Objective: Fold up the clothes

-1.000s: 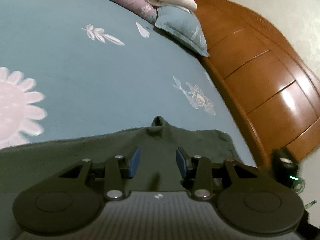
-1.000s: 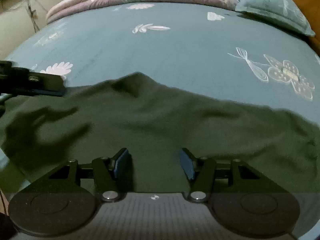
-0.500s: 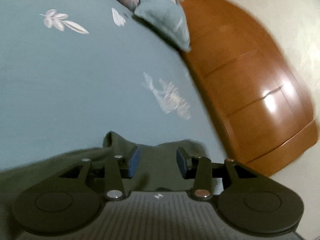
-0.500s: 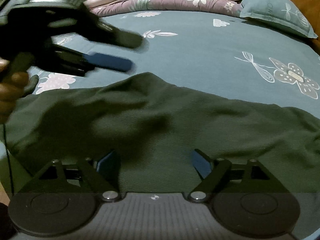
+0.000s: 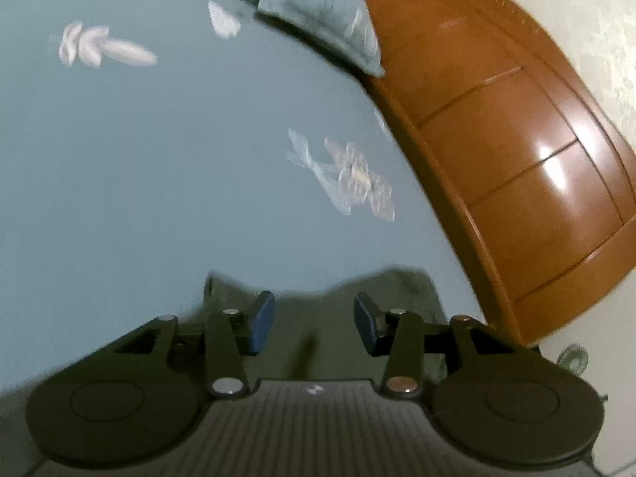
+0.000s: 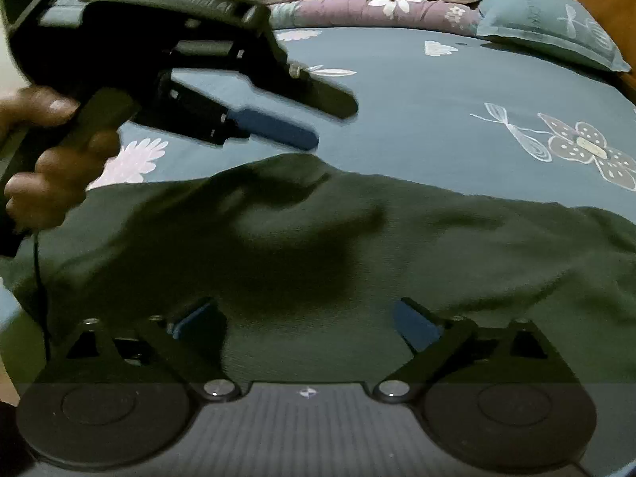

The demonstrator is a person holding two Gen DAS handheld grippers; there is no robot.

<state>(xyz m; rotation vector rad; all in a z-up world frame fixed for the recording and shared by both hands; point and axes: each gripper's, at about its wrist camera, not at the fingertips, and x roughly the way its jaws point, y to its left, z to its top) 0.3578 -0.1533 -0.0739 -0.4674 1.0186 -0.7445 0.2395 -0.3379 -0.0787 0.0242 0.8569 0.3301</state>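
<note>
A: On the teal bedsheet [image 6: 437, 91], flower-printed, lies the dark green garment [image 6: 397, 246], spread flat across the near part of the bed. Its far edge humps up slightly near the middle in the right wrist view.

B: Right gripper [image 6: 306, 318] position relative to it?

A: Directly over the cloth, low. Its jaws have just been opening and now stand very wide. Cloth shows under the gap, but neither blue pad presses on it. Nothing gripped.

B: Left gripper [image 5: 314, 322]?

A: Its jaws have just been opening a little and stand partly apart, with nothing clamped. In its own view, an end of the garment sits below the fingers, with a small tab of cloth poking out just left of them. From the right wrist view the left gripper hangs above the garment's far-left edge, clear of the fabric, held by a hand [image 6: 51, 167].

B: Surroundings?

A: Teal pillow [image 6: 548, 20] and folded quilts [image 6: 377, 0] at the far end; wooden headboard [image 5: 516, 139] to the right of the left gripper.
</note>
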